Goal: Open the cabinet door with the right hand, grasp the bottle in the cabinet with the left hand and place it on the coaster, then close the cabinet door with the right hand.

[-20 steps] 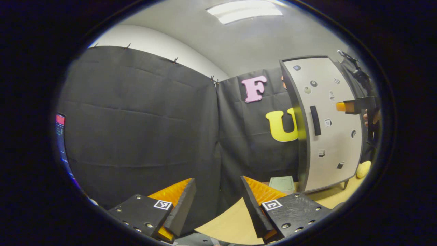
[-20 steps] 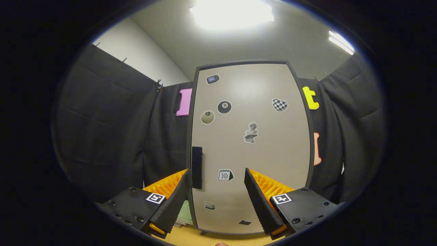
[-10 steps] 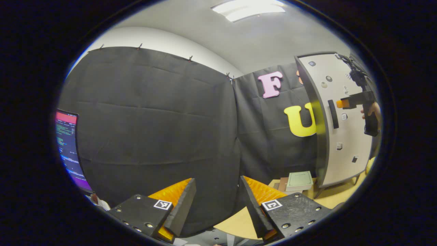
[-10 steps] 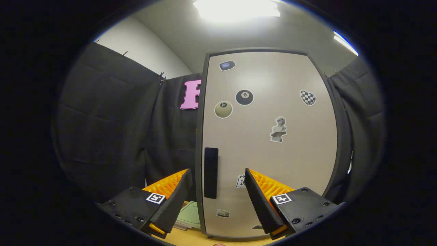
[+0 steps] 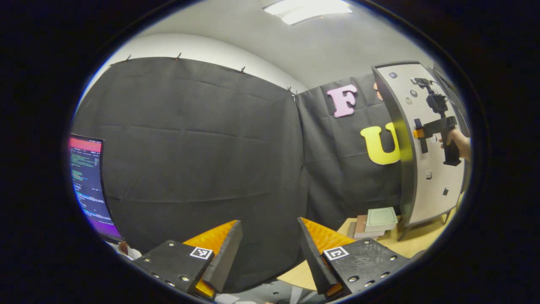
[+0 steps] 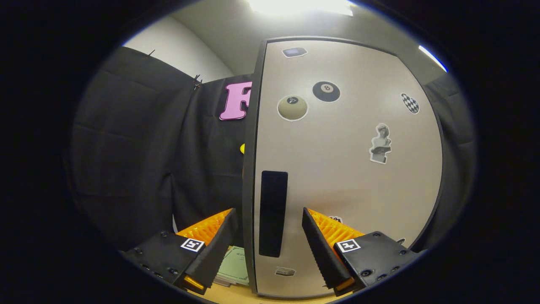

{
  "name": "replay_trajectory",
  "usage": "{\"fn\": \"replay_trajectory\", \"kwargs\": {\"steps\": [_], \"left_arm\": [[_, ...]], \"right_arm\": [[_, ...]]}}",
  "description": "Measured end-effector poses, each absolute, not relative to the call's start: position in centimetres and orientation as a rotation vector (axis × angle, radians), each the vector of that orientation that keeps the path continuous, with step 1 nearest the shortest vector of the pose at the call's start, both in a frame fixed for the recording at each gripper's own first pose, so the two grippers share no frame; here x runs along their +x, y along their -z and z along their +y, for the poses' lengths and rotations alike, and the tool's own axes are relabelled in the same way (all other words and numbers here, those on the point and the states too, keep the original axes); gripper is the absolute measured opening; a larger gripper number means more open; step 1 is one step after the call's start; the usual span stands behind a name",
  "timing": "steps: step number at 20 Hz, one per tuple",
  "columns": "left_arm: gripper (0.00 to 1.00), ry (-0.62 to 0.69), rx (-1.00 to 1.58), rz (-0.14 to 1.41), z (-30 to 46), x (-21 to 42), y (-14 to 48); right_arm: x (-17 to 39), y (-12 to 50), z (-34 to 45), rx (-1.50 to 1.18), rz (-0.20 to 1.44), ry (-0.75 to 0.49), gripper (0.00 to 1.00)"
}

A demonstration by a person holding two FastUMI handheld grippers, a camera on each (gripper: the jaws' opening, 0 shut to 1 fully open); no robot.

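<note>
A beige cabinet door (image 6: 346,177) with a dark frame and several stickers stands shut right in front of my right gripper (image 6: 268,236). Its black vertical handle (image 6: 273,213) lies between my open fingers, still a little ahead of them. In the left gripper view the same cabinet (image 5: 434,177) stands at the far right, and the right gripper (image 5: 417,134), held by a hand (image 5: 457,141), reaches the handle (image 5: 422,137). My left gripper (image 5: 268,249) is open and empty, facing the black cloth wall beyond the table's edge.
A small stack of books (image 5: 375,221) lies on the wooden table (image 5: 405,245) left of the cabinet, also seen as books (image 6: 234,266) low in the right gripper view. A lit monitor (image 5: 86,181) stands far left.
My right gripper has moved closer to the door, so the handle now lies between its fingers. My left gripper has swung left, sliding the cabinet toward the right edge and revealing more monitor.
</note>
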State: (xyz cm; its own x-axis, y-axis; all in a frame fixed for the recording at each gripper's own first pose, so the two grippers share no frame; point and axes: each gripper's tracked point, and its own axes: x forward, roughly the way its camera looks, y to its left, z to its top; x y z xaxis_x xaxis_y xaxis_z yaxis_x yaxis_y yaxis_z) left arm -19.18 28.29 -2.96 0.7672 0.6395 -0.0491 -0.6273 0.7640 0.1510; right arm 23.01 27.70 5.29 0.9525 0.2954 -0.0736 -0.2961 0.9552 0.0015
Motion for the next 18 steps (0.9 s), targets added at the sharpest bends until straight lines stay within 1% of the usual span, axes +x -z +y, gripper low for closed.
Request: {"fn": "replay_trajectory", "kwargs": {"steps": [2,3,4,5,6,7,8,10,12,13,14,15,16,18], "left_arm": [[0.77,-0.702,0.127,0.103,28.5,-19.3,3.2],[0.77,-0.708,0.126,0.105,28.5,-19.3,3.3],[0.77,-0.713,0.125,0.107,28.5,-19.3,3.5],[0.77,-0.716,0.125,0.107,28.5,-19.4,3.5],[0.77,-0.720,0.126,0.107,28.5,-19.4,3.6],[0.77,-0.723,0.125,0.106,28.5,-19.4,3.6],[0.77,-0.724,0.122,0.105,28.4,-19.4,3.7],[0.77,-0.721,0.116,0.104,28.4,-19.3,3.7],[0.77,-0.712,0.112,0.101,28.3,-19.2,3.6],[0.77,-0.706,0.111,0.100,28.2,-19.2,3.6],[0.77,-0.700,0.109,0.098,28.1,-19.2,3.5],[0.77,-0.693,0.106,0.095,28.1,-19.2,3.4],[0.77,-0.685,0.103,0.092,27.9,-19.1,3.3],[0.77,-0.667,0.101,0.087,27.9,-19.1,3.0]], "right_arm": [[24.0,-4.6,28.3,-0.014,0.097,-0.293,0.96],[24.4,-4.3,28.5,-0.014,0.108,-0.289,0.90],[24.7,-3.9,28.5,-0.016,0.119,-0.277,0.91],[24.9,-3.8,28.4,-0.015,0.126,-0.258,0.77],[25.2,-4.0,28.3,-0.017,0.119,-0.244,0.69],[25.1,-4.0,28.2,-0.016,0.121,-0.237,0.53],[25.1,-4.0,28.2,-0.018,0.124,-0.227,0.50],[25.3,-3.8,27.9,-0.002,0.140,-0.208,0.39],[25.2,-3.6,28.0,0.035,0.181,-0.210,0.33],[24.9,-3.8,27.9,0.048,0.194,-0.214,0.28],[25.2,-3.7,28.0,0.040,0.191,-0.227,0.20],[25.1,-3.5,27.9,0.030,0.189,-0.240,0.20],[24.9,-3.7,28.0,0.034,0.178,-0.251,0.16],[24.4,-3.8,27.9,0.043,0.178,-0.275,0.16]]}}
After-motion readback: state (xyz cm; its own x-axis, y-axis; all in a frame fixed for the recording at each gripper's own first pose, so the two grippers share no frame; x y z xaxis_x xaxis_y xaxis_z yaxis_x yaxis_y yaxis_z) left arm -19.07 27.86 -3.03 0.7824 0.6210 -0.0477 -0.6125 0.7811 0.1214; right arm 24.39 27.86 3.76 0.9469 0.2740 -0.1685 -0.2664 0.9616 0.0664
